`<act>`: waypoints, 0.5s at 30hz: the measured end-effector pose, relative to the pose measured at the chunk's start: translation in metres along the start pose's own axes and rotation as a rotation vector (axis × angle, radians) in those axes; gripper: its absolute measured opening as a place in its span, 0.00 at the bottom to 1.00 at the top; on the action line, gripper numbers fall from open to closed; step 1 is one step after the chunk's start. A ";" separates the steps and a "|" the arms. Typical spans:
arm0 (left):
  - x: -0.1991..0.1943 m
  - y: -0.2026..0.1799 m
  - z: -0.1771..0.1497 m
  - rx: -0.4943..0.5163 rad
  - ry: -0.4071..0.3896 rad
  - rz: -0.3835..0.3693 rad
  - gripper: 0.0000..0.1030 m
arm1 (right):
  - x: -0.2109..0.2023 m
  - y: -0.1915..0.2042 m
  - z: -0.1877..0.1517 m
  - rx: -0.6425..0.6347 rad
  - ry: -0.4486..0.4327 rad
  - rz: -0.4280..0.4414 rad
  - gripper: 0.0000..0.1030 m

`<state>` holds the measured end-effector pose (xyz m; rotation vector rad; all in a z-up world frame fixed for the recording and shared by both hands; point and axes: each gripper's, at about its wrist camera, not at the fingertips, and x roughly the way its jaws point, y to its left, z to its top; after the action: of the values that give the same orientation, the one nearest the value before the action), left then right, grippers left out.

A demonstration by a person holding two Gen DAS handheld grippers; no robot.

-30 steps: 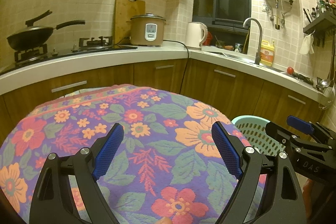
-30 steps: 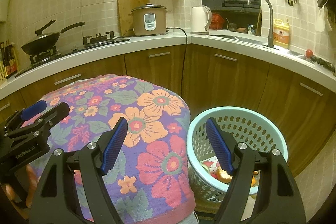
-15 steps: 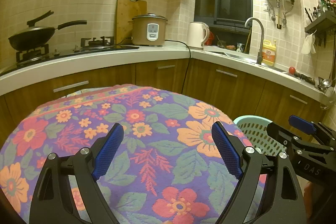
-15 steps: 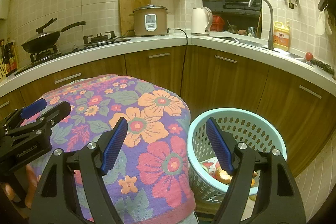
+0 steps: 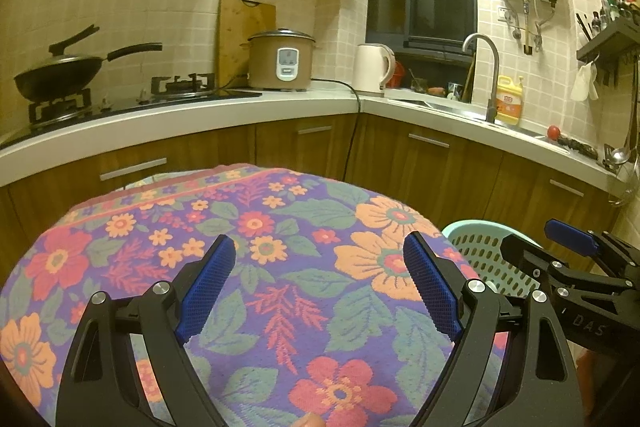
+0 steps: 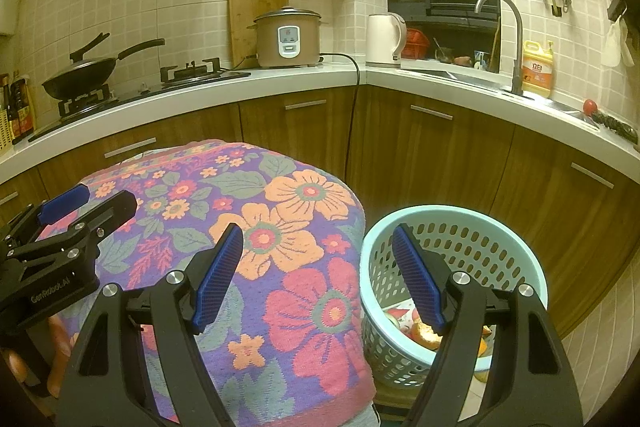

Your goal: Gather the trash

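The left claw [image 5: 318, 281] hangs over a floral cloth [image 5: 280, 267] that covers the bench, its blue pads spread wide with nothing between them. The right claw [image 6: 318, 277] is likewise spread apart and empty, one finger over the cloth's edge and the other over the pale blue perforated trash basket [image 6: 500, 227]. The basket stands on the floor just beside the covered bench, in front of the brown cabinet doors [image 6: 420, 147]. Inside it lie scraps that look like orange peel [image 6: 426, 333] and other bits, too hidden by the finger to name surely. Behind, the white worktop [image 6: 280, 83] carries a wok [image 6: 80, 71] on the gas hob, a rice cooker [image 6: 289, 37], a white kettle [image 6: 385, 41] and a yellow detergent bottle [image 6: 538, 69] next to the tap [image 6: 508, 39].
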<state>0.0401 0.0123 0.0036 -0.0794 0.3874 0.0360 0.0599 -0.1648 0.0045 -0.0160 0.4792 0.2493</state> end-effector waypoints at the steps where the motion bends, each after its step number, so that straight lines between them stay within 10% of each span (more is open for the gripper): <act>1: 0.000 0.000 0.000 0.000 0.001 0.001 0.85 | 0.000 0.000 0.000 0.000 0.001 0.000 0.71; 15: 0.000 0.002 0.001 0.008 -0.001 -0.001 0.88 | 0.002 0.002 0.000 0.000 0.003 0.015 0.71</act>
<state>0.0409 0.0142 0.0046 -0.0716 0.3865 0.0335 0.0612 -0.1622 0.0031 -0.0125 0.4826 0.2634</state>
